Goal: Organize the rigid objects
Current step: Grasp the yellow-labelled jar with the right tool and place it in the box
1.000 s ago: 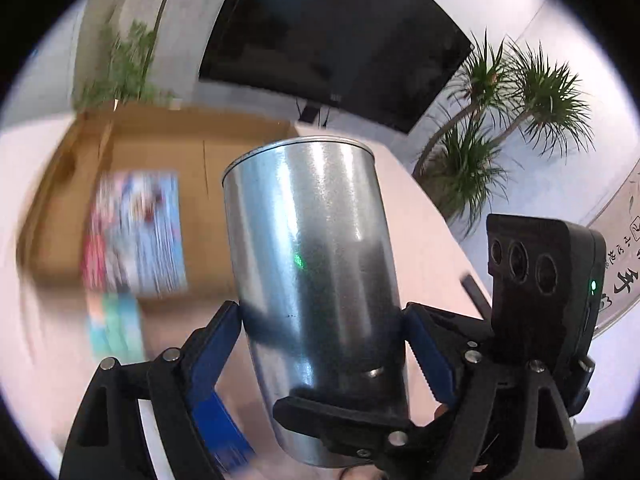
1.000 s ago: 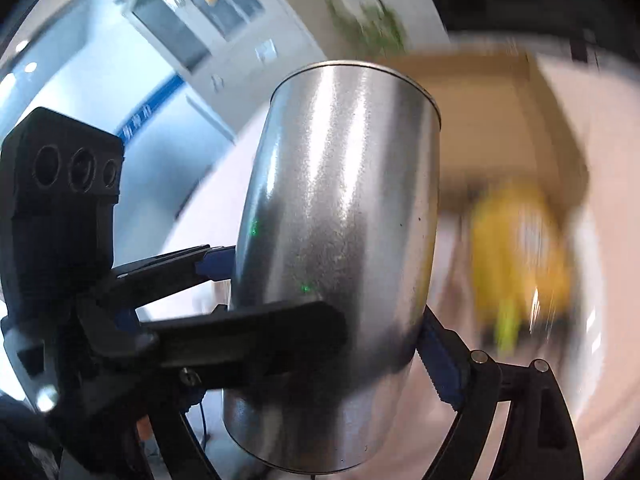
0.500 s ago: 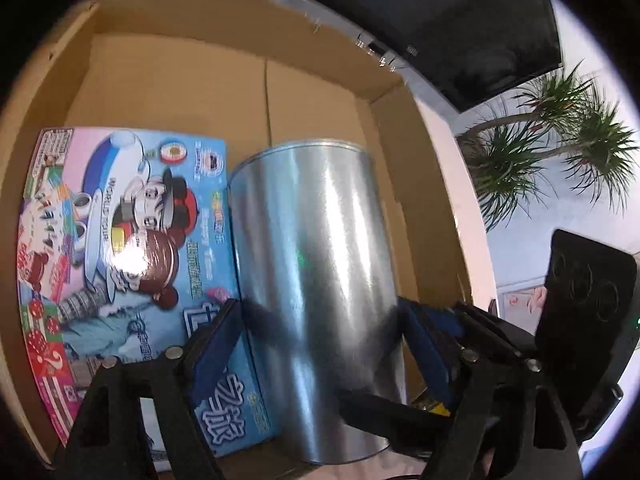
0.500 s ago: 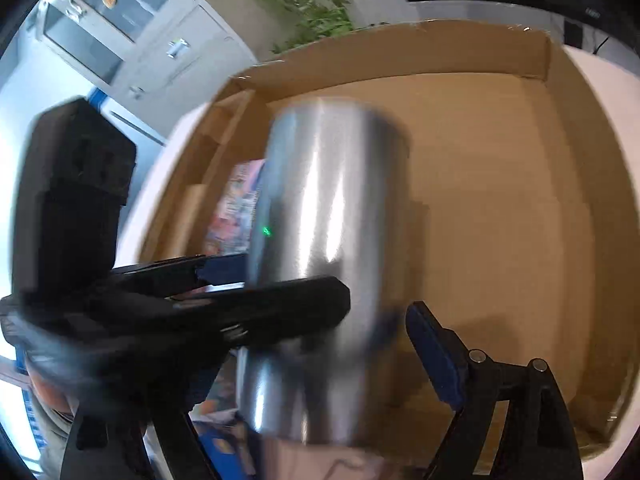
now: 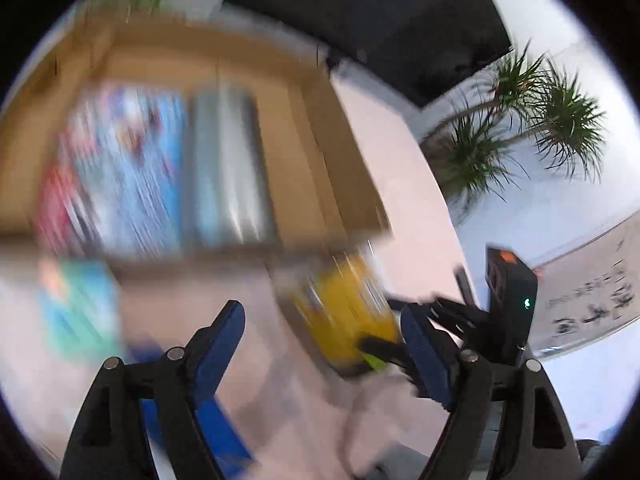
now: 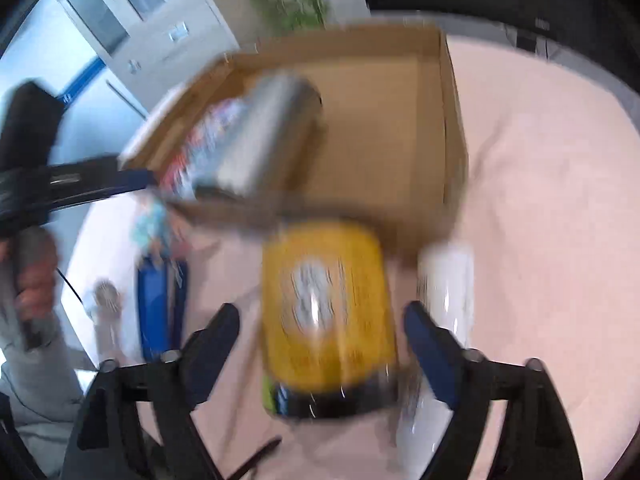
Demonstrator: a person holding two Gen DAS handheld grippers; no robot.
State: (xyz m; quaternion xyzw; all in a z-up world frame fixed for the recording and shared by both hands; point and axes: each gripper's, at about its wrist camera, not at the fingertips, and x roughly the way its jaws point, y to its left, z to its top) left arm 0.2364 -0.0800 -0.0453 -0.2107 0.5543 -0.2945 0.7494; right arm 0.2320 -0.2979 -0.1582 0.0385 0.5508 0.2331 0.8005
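Your pale pink tabletop (image 6: 552, 184) carries an open brown cardboard box (image 6: 452, 128), w/ a yellow cylindrical can (image 6: 328, 312), white bottle (image 6: 444, 292) & blue flat pack (image 6: 154, 308) just in front.

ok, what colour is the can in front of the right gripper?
Yellow can with a pale label patch and dark base; right wrist view shows it best.

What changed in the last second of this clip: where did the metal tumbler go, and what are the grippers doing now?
Both grippers let go of the metal tumbler, which now lies in the cardboard box beside the game box. The left gripper and right gripper pulled back open, the right framing the yellow can. The box stayed put.
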